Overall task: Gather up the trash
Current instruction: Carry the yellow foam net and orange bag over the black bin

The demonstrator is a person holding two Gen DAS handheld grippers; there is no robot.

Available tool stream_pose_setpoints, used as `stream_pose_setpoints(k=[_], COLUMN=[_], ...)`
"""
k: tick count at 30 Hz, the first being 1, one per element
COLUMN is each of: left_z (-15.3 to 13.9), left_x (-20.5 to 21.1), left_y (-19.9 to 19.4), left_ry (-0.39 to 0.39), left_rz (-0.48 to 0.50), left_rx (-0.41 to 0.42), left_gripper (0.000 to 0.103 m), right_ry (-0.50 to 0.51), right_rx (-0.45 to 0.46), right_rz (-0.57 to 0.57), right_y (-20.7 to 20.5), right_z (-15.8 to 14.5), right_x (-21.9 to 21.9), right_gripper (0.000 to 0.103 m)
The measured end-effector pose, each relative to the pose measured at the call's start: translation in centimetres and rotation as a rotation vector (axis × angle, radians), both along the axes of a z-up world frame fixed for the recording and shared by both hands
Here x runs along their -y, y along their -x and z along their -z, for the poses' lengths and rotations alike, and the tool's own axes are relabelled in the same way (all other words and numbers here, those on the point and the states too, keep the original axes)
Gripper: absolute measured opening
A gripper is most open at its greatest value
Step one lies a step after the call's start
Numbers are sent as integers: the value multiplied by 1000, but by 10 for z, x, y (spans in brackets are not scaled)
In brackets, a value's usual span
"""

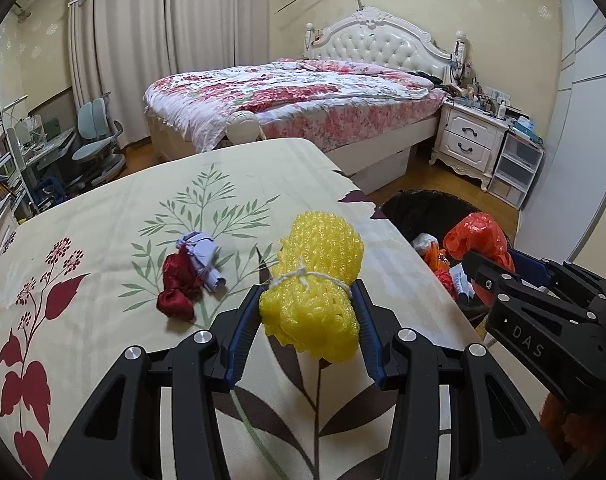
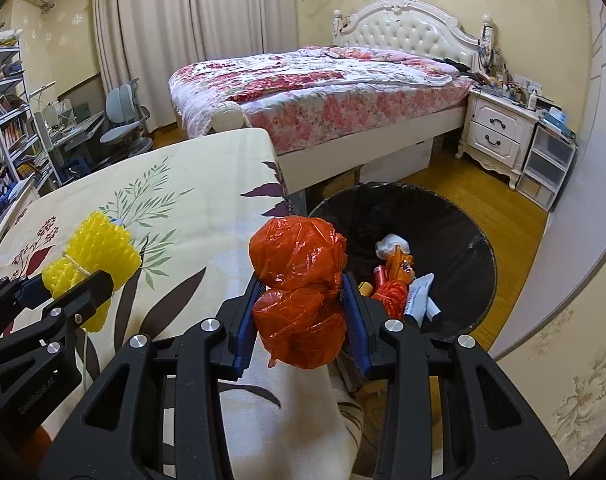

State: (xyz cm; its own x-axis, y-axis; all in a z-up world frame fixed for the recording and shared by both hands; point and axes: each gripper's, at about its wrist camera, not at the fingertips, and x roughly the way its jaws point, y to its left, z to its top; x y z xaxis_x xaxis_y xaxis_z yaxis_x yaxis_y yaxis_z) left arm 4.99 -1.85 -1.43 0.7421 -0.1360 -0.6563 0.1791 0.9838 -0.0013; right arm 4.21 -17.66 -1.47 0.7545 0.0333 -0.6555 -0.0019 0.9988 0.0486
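we pinch the yellow foam bundle (image 1: 311, 292) in our left gripper (image 1: 309, 304) above the table (image 1: 103, 216); our right gripper (image 2: 301, 300) clamps the orange bag (image 2: 299, 288) beside the black bin (image 2: 455, 240); red and lilac scraps (image 1: 187, 272) lie on the cloth.

the room is lit with soft, warm, even light. shadows are faint. both pictures are round and bendy at the edges, with dark corners. near things look sharp, far things a bit fuzzy. small bright spots shine on the orange plastic bag (image 2: 299, 292).
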Motion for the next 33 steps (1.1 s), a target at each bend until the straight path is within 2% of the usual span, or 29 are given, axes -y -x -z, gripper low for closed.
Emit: stream_pose_setpoints(k=[11, 18, 33], left_z=[0, 2, 9], left_x=[43, 67, 108], left_y=[-30, -57, -103], left_ry=[2, 1, -17], left_rz=[60, 81, 118], left_rx=[20, 16, 7], left_gripper=[47, 47, 47], right_ry=[30, 12, 3], right_rx=[16, 23, 21], right_rz=[104, 162, 230], right_y=[-21, -39, -70], right_z=[-1, 1, 10], right_x=[42, 67, 100], right_gripper=[38, 38, 38])
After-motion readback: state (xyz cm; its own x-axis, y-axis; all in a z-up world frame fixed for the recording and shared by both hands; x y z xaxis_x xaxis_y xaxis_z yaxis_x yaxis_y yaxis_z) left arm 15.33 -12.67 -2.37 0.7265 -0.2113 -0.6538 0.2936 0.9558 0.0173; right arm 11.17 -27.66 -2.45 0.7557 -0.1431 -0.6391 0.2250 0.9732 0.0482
